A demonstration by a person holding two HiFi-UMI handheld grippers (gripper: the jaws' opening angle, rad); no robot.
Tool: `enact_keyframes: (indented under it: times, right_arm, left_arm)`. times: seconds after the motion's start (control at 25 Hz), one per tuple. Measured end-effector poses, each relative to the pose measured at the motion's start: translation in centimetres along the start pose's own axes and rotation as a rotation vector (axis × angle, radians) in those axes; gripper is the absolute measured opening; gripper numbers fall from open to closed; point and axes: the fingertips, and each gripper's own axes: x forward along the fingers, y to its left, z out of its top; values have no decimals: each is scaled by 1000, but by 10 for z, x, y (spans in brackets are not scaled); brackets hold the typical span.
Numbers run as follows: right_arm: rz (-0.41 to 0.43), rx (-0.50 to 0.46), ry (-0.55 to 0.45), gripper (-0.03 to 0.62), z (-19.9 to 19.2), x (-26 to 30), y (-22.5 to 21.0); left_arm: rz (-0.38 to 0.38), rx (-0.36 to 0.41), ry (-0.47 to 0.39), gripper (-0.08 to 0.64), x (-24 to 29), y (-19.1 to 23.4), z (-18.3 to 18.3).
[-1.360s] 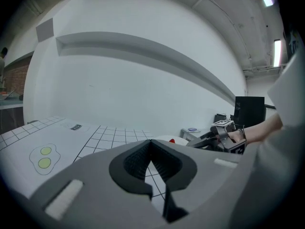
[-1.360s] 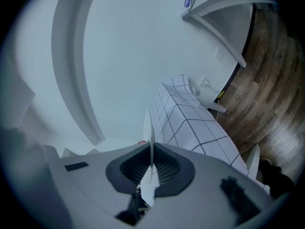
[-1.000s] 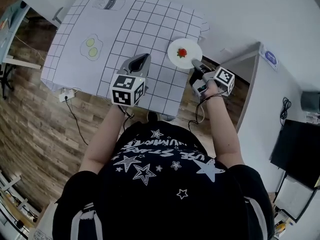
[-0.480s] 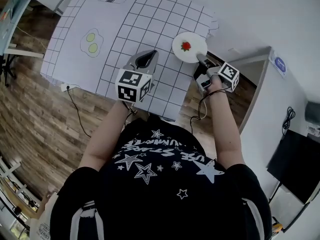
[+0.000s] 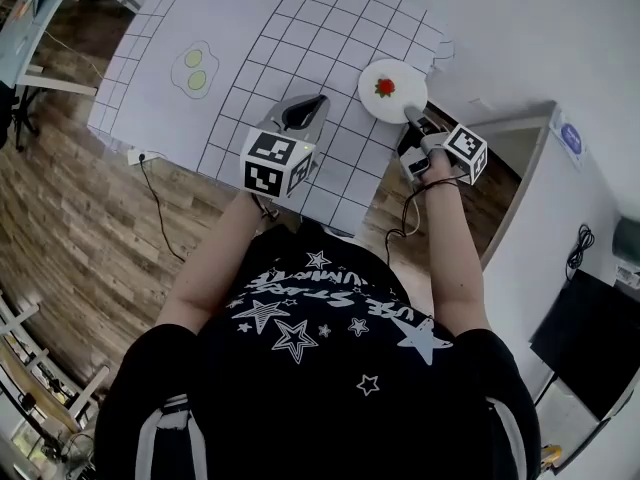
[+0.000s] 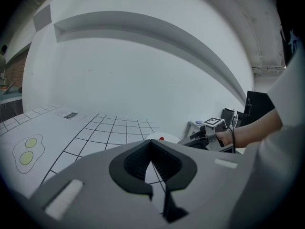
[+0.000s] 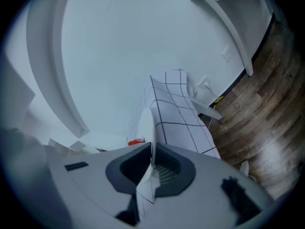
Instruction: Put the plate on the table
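A small white plate (image 5: 392, 90) with a red strawberry-like piece (image 5: 386, 86) on it is over the right corner of the table (image 5: 260, 28), which wears a white gridded cloth. My right gripper (image 5: 410, 116) is shut on the plate's near rim. In the right gripper view the plate (image 7: 145, 123) shows edge-on between the pads. I cannot tell whether it touches the cloth. My left gripper (image 5: 305, 108) hovers over the table's near edge, shut and holding nothing. From the left gripper view the plate (image 6: 155, 137) lies just beyond my left gripper (image 6: 151, 142).
Fried eggs (image 5: 195, 68) are drawn on the cloth at the left. A white cabinet (image 5: 560, 168) stands right of the table, close behind the right hand. Wooden floor (image 5: 90, 218) and a cable with a socket strip (image 5: 135, 156) lie below the table's near edge.
The head camera has shifted, so the table sits higher in view. The right gripper and plate have edged slightly farther over the table's corner. The left gripper keeps its place.
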Motion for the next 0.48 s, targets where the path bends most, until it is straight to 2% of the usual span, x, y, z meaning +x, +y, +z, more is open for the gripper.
enact_keyframes:
  times: [0.2,0.24,0.32,0.48]
  right_arm:
    - [-39,-64,-2,23,0,1,2]
    - [-44,-77,0,37,-1,0,3]
    - [-56,-90,2,103,-1,-1,6]
    - [-105,-110,-11,130,0,-8,2]
  left_arm:
    - [-16,7,5,9,-1,-6,-1]
    - [-19,10,4,9,-2,-7,-1]
    - [-24,15,2,9,-4,-9,1]
    - [-31,13,-1,9,-10,-11,-1]
